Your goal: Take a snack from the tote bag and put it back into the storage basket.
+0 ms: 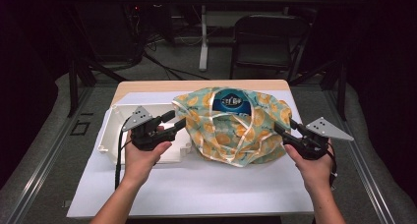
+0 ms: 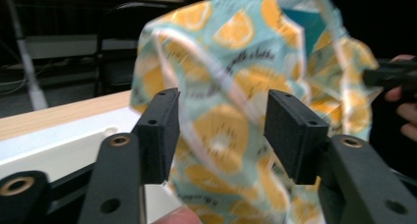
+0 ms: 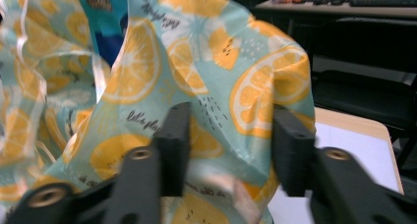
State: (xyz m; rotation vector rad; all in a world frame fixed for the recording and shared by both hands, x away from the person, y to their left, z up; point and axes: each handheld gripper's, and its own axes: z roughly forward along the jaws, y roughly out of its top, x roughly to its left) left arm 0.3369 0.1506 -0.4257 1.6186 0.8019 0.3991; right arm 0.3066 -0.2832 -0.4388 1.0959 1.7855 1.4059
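A teal fabric bag (image 1: 231,128) printed with orange slices sits bunched in the middle of the table. A blue packet (image 1: 233,102) shows in its open top. My left gripper (image 1: 176,120) is at the bag's left edge. In the left gripper view it (image 2: 221,130) is open, with the bag (image 2: 236,62) and a white handle strap between the jaws. My right gripper (image 1: 285,126) is at the bag's right edge. It (image 3: 231,140) is open too, with a fold of the bag (image 3: 196,52) between its jaws. The blue packet (image 3: 105,27) shows inside.
A white plastic tray (image 1: 110,130) lies under my left hand, beside the bag. A white mat (image 1: 196,184) covers the wooden table (image 1: 196,85). A dark chair (image 1: 265,37) and a table leg (image 1: 203,37) stand beyond the far edge. The other hand (image 2: 403,111) shows at the right.
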